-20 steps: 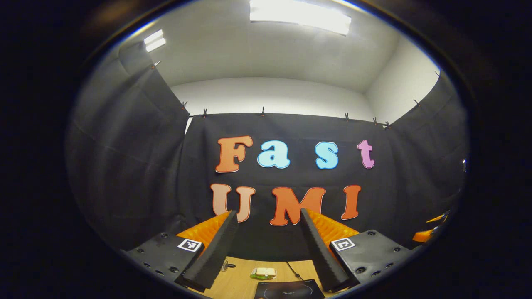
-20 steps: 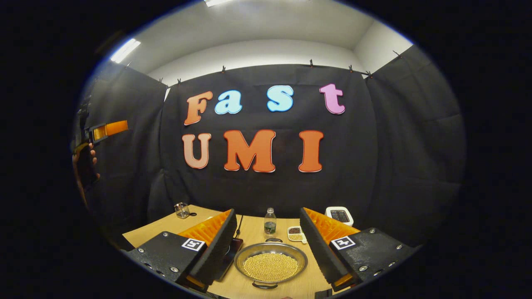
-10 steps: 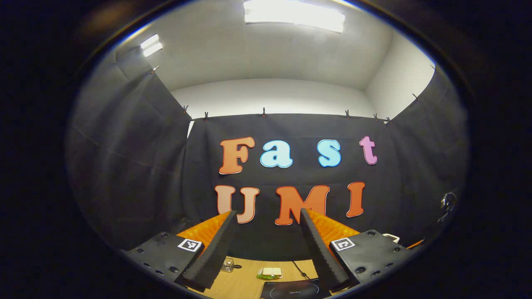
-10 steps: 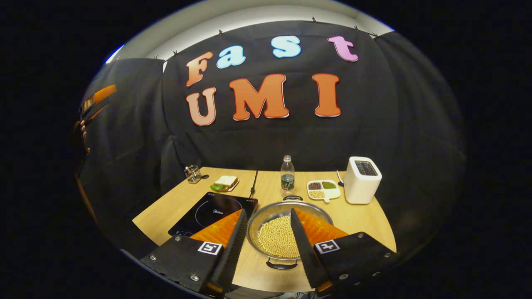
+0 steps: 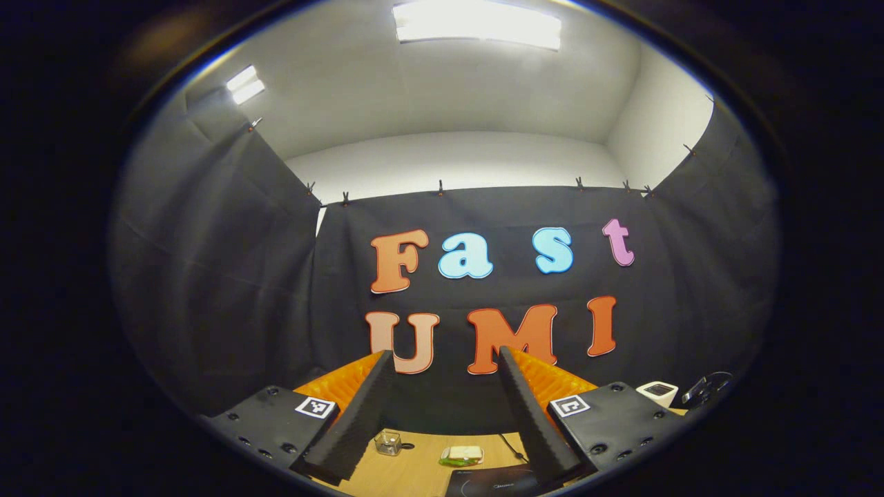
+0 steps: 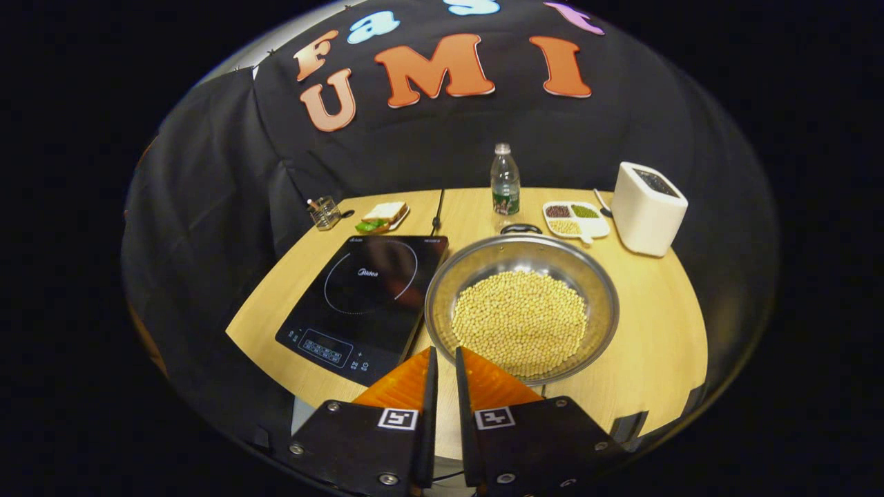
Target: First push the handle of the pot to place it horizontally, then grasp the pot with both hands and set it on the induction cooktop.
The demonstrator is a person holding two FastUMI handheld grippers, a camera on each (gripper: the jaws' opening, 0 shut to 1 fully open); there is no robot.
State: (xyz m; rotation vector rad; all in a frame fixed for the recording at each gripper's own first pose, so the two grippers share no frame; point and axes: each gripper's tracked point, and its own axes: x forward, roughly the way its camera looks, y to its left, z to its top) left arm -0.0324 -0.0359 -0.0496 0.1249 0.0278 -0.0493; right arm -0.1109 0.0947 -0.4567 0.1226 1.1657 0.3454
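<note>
bench (image 6: 663, 331): light wood
left: induction cooktop (image 6: 366, 297)
centre: pot (image 6: 522, 308) of soybeans
rear: glass jar (image 6: 323, 212), sandwich (image 6: 382, 215), water bottle (image 6: 505, 181), divided dish (image 6: 574, 219), toaster (image 6: 647, 207)

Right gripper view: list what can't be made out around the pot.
- Near handle of the pot: hidden behind the right gripper, so its angle is unknown.
- Whether the fingers touch the pot: cannot tell.
- Far handle: too small to judge.
- Left gripper view: induction cooktop cut off by the bottom edge.
</note>
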